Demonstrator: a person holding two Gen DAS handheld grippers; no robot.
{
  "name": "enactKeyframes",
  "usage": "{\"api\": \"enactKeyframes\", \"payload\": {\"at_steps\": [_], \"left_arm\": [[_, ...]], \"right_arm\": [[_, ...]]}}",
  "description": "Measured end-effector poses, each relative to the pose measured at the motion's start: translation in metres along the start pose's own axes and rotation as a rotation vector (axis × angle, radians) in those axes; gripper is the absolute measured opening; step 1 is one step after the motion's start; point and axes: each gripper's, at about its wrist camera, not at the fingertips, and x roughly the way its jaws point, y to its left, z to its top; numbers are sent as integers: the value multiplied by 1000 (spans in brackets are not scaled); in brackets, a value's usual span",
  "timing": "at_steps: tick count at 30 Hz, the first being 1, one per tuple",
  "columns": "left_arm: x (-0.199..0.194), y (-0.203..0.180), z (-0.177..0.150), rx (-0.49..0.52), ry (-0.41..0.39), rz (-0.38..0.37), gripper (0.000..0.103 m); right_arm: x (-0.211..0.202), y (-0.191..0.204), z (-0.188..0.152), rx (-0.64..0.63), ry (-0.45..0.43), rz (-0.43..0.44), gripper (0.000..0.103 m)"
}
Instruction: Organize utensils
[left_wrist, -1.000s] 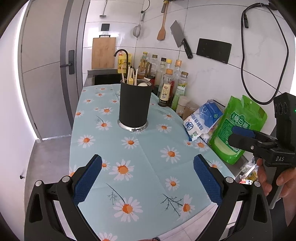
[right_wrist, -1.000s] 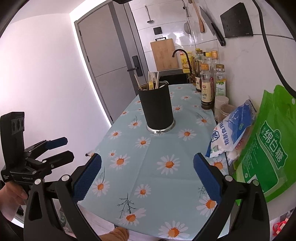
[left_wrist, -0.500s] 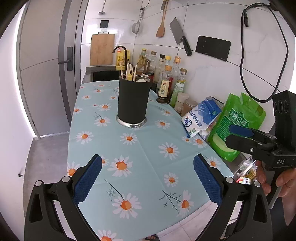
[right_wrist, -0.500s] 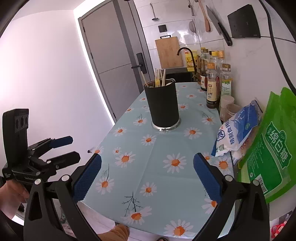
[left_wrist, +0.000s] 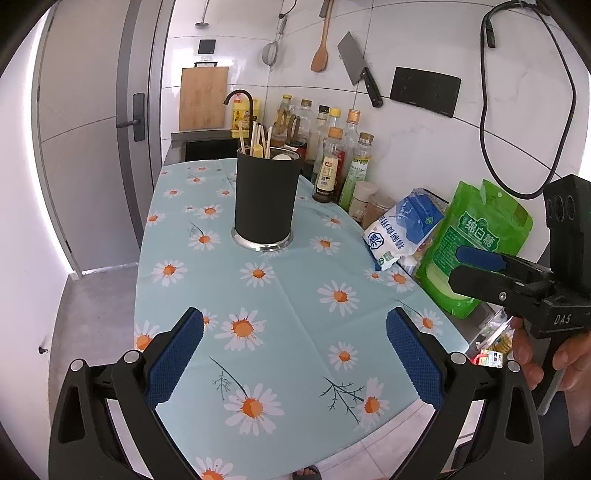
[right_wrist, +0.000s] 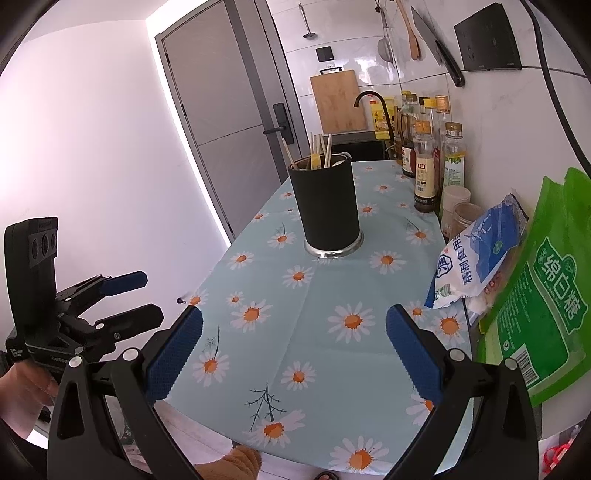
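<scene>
Currently, one left gripper and one right gripper hover spread and empty above the near tablecloth. One black utensil holder stands upright far-centre; two bags lie right.

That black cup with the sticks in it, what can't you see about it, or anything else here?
- Black utensil holder: both views show only handle tips; its wall hides the rest, so I cannot name every utensil.
- Bottles: labels too small to read in either view.
- Green bag: cut off by the right wrist view's edge.
</scene>
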Motion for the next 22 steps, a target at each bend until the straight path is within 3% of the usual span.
{"api": "enactKeyframes", "payload": {"at_steps": [22], "left_arm": [[3, -6, 0, 13, 21, -14, 96]], "right_arm": [[1, -3, -2, 4, 7, 10, 98]]}}
